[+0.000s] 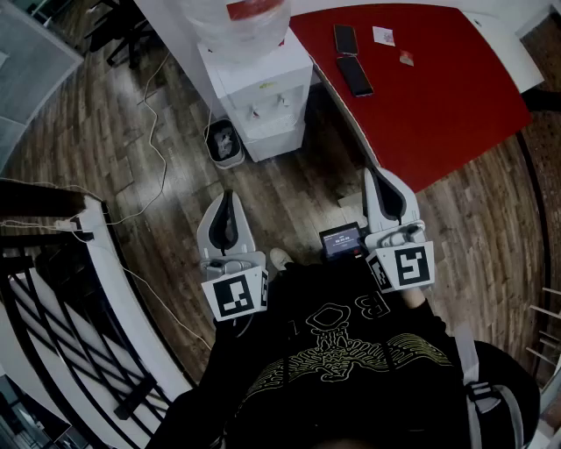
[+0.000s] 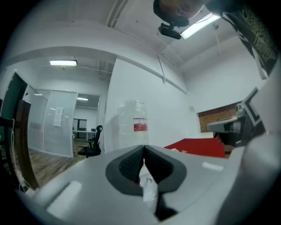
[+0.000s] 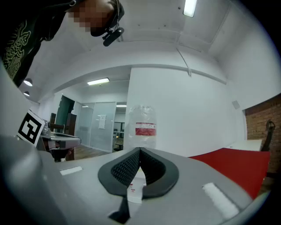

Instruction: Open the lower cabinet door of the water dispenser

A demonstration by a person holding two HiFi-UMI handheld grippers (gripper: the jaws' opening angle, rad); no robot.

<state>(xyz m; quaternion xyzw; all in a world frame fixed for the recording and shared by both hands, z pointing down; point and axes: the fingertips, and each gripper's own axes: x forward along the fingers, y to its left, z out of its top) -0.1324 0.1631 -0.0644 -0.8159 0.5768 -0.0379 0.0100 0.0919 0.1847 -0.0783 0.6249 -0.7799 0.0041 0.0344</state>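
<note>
Water dispenser stands white at the top of my head view, well ahead of both grippers, backed against a white wall and just beside the curved edge of the red table. Dark wooden floor fills most of the frame and lies bare between the dispenser and my tools. A black-and-white railing sweeps along the left side. A clear bottle with a red label sits on top of the dispenser, and both gripper views look level toward it.

Lower cabinet door faces me, but from this steep angle it is badly foreshortened and I cannot tell whether it is shut or ajar. In the gripper views the tools' own bodies hide it.

My left gripper and right gripper are held side by side, well apart from each other, both pointing toward the dispenser and touching nothing. Each one's dark ribbed pads meet at the tips with nothing clamped between them. Their marker cubes sit nearest my body.

A small grey bin stands on the floor just left of the dispenser's base. A white cable trails across the boards to its left. Two dark phones lie on the table close to the dispenser.
</note>
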